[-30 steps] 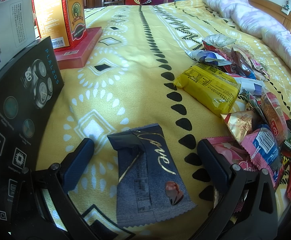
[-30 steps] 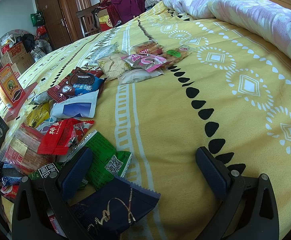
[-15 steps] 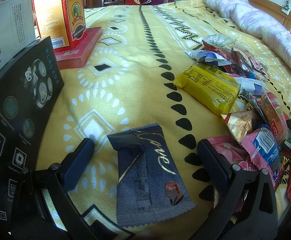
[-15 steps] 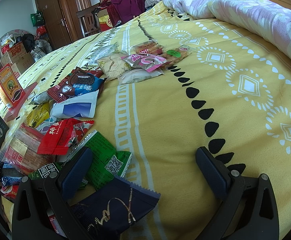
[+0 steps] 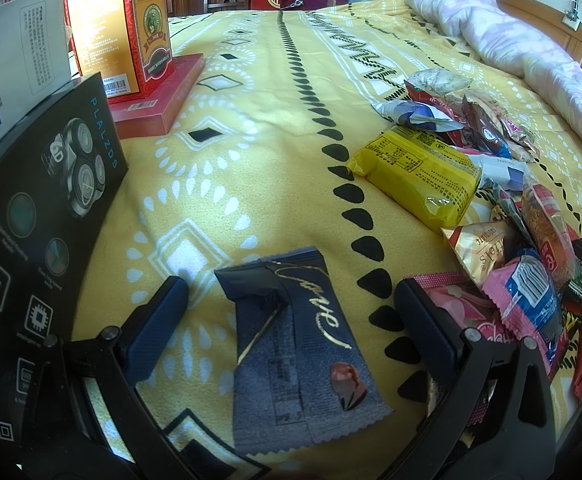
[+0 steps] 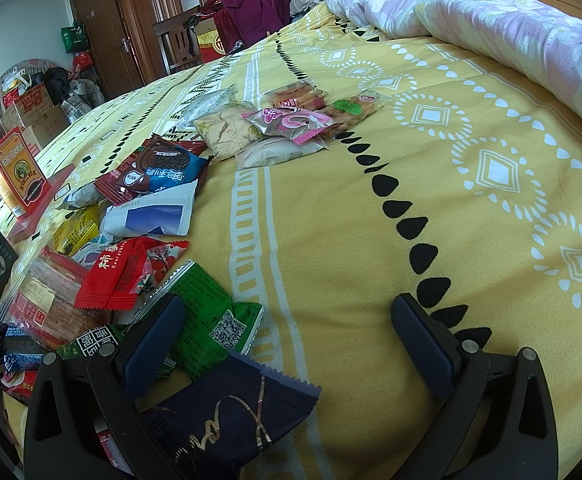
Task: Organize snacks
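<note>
The left gripper [image 5: 289, 312] stands wide open over the yellow patterned bedspread [image 5: 259, 128], its jaws straddling a navy chocolate wrapper [image 5: 299, 344] with gold script that lies flat between them, touching neither pad; this looks like a lined-up grasp, the packet singled out on bare cloth away from the snack pile [image 5: 503, 240] at the right, probably so it can be sorted by kind; a yellow packet [image 5: 419, 172] lies at the near edge of that pile, and a black shaver box [image 5: 31, 248] stands close at the left, with a red carton [image 5: 131, 36] beyond it. The right gripper [image 6: 287, 324] is likewise fully spread and holds nothing; a second navy wrapper [image 6: 227, 420] lies below its left jaw, beside a green packet [image 6: 207, 320], with a red packet [image 6: 127, 276] further left. Compared with half a second ago, nothing has shifted in either view; both grippers sit motionless, no packet displaced, so the grasp is not yet begun.
</note>
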Tool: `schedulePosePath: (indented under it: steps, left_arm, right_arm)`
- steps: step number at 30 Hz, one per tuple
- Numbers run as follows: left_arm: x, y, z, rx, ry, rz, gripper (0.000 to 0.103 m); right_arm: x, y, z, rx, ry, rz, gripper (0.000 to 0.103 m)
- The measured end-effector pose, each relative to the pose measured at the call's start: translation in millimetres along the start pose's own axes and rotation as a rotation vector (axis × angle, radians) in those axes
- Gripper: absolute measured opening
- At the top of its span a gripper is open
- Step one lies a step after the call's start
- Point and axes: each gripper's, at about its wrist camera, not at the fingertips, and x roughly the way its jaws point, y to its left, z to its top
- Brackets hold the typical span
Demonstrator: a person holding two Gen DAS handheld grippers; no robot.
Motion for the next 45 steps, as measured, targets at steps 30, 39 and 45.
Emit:
schedulePosePath:
  steps: [30,39,45]
  left_arm:
    - [0.0,0.0,0.0,0.0,0.0,0.0,0.103]
    - [0.8,2.4,0.2,0.0,-0.001,-0.007,0.103]
    - [-4.9,5.7,-2.1,-0.01,-0.007,-0.026,0.103]
  right_arm:
    - [0.0,0.6,-0.1,-0.001,0.001,-0.001,0.103]
    - [-27.0,-0.2,20.6,0.118,0.048,0.154,0.103]
    - [-4.7,-3.9,119.2,0.151,0.016,0.235,0.094]
